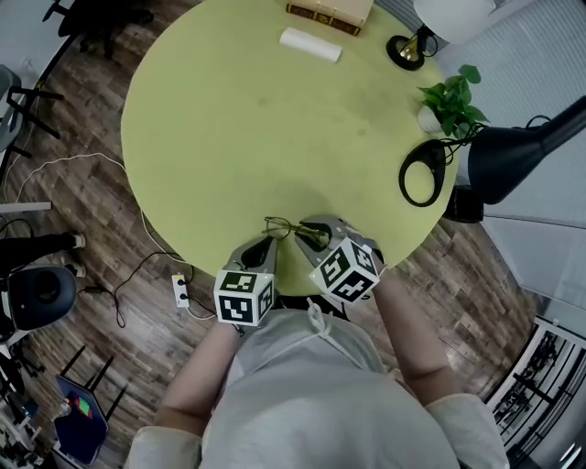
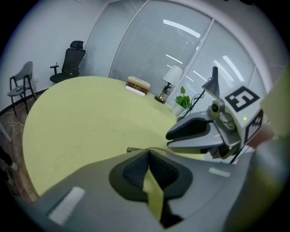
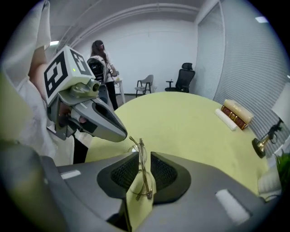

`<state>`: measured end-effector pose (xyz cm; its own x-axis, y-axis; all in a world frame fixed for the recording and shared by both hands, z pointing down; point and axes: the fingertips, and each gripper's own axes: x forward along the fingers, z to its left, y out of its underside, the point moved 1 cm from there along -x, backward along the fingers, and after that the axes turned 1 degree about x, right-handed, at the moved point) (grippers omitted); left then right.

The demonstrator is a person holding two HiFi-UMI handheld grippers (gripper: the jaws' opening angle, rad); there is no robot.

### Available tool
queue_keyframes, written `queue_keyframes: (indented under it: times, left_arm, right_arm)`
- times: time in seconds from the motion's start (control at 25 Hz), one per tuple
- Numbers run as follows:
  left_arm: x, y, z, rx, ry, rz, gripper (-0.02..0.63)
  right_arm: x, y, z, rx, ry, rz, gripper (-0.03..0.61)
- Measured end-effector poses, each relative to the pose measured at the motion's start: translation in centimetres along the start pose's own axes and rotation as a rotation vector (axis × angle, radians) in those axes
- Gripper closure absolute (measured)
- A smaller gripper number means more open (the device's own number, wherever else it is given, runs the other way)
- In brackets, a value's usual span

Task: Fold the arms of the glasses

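Thin wire-rimmed glasses [image 1: 286, 226] hang just over the near edge of the round yellow-green table [image 1: 229, 137]. My left gripper [image 1: 272, 240] comes at them from the near left. In the left gripper view its pads [image 2: 136, 170] meet at the tip, and a thin wire piece of the glasses [image 2: 135, 149] sticks out there. My right gripper [image 1: 311, 234] is close on the right. In the right gripper view the glasses [image 3: 144, 174] stand edge-on in the gap of the right gripper [image 3: 144, 157], whose pads stand apart and do not press on them.
At the far edge lie a stack of books [image 1: 330, 14] and a white roll [image 1: 309, 43], beside a brass lamp base [image 1: 407, 50]. A small potted plant [image 1: 453, 105] and a black desk lamp [image 1: 522, 151] stand at the right edge. A person [image 3: 102, 59] stands beyond the table.
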<state>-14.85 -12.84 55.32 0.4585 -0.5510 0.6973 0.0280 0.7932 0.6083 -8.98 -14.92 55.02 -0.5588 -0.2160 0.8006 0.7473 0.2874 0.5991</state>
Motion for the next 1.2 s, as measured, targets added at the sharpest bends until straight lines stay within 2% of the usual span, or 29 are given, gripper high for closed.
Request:
queue_keyframes:
  times: [0.16,0.28,0.6,0.68,0.8,0.92,1.08,1.2]
  left_arm:
    - [-2.3,-3.5,-1.2,-0.003,0.011,-0.092,0.607]
    - [-3.7,-6.0,-2.7,0.033,0.017,-0.158,0.607]
    - [-7.7,-13.1,-5.4,0.28,0.008,-0.345,0.607]
    - [-9.0,-14.6,-5.7,0.324,0.001,-0.392,0.607]
    - [-10.2,-16.2,-5.9,0.353,-0.001,-0.444,0.607]
    - [-10.8,-16.8,-6.0,0.37,-0.008,-0.471,0.607]
    - [-11.2,-16.9,-5.8,0.396,-0.024,-0.483,0.607]
    - [-11.5,-16.9,-5.6,0.387,-0.029,-0.486,0.607]
  right_arm:
    - [-3.7,-1.4,-1.1,0.113,0.089,-0.132,0.507]
    - [-6.7,-2.2,-2.5,0.174,0.206,-0.219,0.568]
    - [-13.5,-4.0,-5.1,0.375,0.407,-0.45,0.578]
    - [-15.0,-4.3,-5.6,0.417,0.458,-0.487,0.578]
    - [-16.4,-4.3,-6.2,0.419,0.538,-0.5,0.58]
    - [-17.0,-4.2,-6.4,0.421,0.566,-0.51,0.58]
    - [-17.0,-4.5,-6.3,0.424,0.559,-0.52,0.58]
    - [-16.9,-4.7,-6.0,0.417,0.549,-0.514,0.58]
